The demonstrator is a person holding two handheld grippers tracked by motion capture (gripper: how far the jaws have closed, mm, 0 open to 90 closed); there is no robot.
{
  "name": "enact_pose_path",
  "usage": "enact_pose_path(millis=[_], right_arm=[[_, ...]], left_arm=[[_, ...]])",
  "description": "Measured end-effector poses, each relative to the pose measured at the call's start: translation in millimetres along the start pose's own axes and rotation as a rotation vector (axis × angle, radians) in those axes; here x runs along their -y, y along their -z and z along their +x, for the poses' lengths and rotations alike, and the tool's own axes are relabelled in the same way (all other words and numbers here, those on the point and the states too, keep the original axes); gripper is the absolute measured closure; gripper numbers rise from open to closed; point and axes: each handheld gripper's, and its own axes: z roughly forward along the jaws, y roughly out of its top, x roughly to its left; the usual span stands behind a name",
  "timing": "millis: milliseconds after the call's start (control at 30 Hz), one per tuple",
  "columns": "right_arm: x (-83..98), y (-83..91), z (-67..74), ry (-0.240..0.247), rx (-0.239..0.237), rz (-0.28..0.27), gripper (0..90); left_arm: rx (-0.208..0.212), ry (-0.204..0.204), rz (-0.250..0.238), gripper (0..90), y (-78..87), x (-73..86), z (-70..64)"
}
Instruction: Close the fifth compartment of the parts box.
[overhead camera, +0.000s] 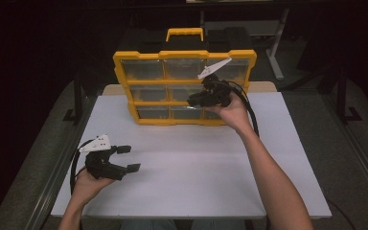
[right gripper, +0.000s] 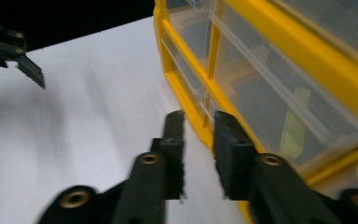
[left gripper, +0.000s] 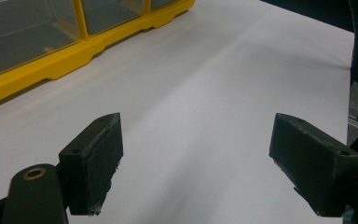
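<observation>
So the biggest thing here is the white table (overhead camera: 191,167), and standing upright toward its far edge is a yellow organizer case (overhead camera: 184,86) with a yellow carry handle (overhead camera: 185,32) on top and a grid of clear-fronted compartments, three across and three down as far as I can tell from the high view. Contents are hard to read through the lids. In the right gripper view the nearest bin has something pale yellow-green (right gripper: 294,123) standing in it, plus a tan shape in the bin beside it, but it's too blurry to say what either is. The other bins look murky or bare from above, can't really tell. Behind the case there's a black box (overhead camera: 148,39) on each side of the handle. Now the tools: the right gripper (overhead camera: 191,101) is up against the front of the case around the lower middle row, with the person's hand (overhead camera: 232,112) holding it from the right. In its own view the jaws stand a small gap apart with nothing between them, tips just beside the yellow divider rib; I can't tell whether they touch it. The left gripper (overhead camera: 132,158) hangs over the near left part of the table, well away from the case, jaws spread wide with bare tabletop between the pads (left gripper: 95,161), holding nothing.
</observation>
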Motion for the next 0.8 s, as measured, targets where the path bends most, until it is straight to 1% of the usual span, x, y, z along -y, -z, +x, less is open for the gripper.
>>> enact_pose_path(millis=[67,133,167,333,367,467,567,733,800], right_arm=[[6.6,3.4,-0.4,-0.027,-0.016,-0.020,63.0],[10.9,6.2,0.1,-0.060,-0.031,-0.035,56.0],[13.5,7.8,-1.0,-0.066,-0.039,-0.038,54.8],[18.7,13.6,0.7,-0.067,-0.043,-0.038,43.6],[19.2,14.8,1.1,-0.075,-0.045,-0.040,42.1],[22.0,18.5,1.1,-0.075,-0.046,-0.054,36.9],[25.0,20.8,2.2,-0.080,-0.037,-0.052,31.6],[32.1,24.9,3.5,-0.082,-0.037,-0.055,24.6],[35.5,27.1,3.5,-0.086,-0.032,-0.055,21.6]], left_arm=[[0.001,0.003,-0.004,17.2,0.0,0.4,0.0],[0.000,0.005,0.003,17.2,-0.4,0.7,0.0],[0.000,0.003,0.005,17.1,-0.2,0.7,0.2],[0.000,0.014,-0.002,17.0,-0.6,0.3,0.0],[-0.001,0.013,0.003,17.0,-0.5,0.3,0.3],[-0.003,0.010,0.007,16.9,-0.9,0.3,0.6],[-0.006,0.010,0.007,16.6,-0.9,0.2,0.5],[-0.008,0.011,0.002,16.2,-2.5,0.1,0.7],[-0.007,0.009,0.014,16.1,-2.7,-0.2,0.5]])
